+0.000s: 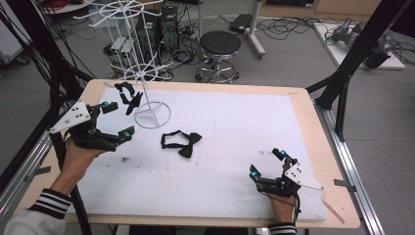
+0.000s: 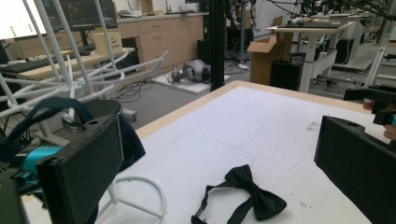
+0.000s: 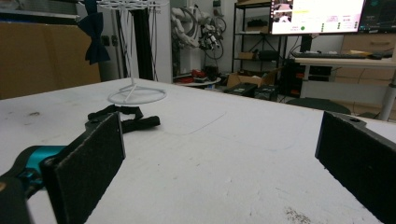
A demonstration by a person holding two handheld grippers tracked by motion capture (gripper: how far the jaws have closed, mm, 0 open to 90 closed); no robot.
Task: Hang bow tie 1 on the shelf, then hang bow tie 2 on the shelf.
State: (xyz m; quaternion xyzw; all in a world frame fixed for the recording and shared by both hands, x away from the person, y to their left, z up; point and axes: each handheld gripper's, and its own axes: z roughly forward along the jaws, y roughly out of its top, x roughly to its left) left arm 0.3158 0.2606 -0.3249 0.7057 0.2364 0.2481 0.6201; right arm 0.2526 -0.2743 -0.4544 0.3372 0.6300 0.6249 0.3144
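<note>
Lying flat, the bow tie point(image 1: 181, 143) rests right of the left gripper point(image 1: 117, 121).

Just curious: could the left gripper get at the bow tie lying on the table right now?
Probably yes. The left gripper is open, and the bow tie lies flat on the white mat with bare surface between them. The wire rack stands beside that path, not across it.
</note>
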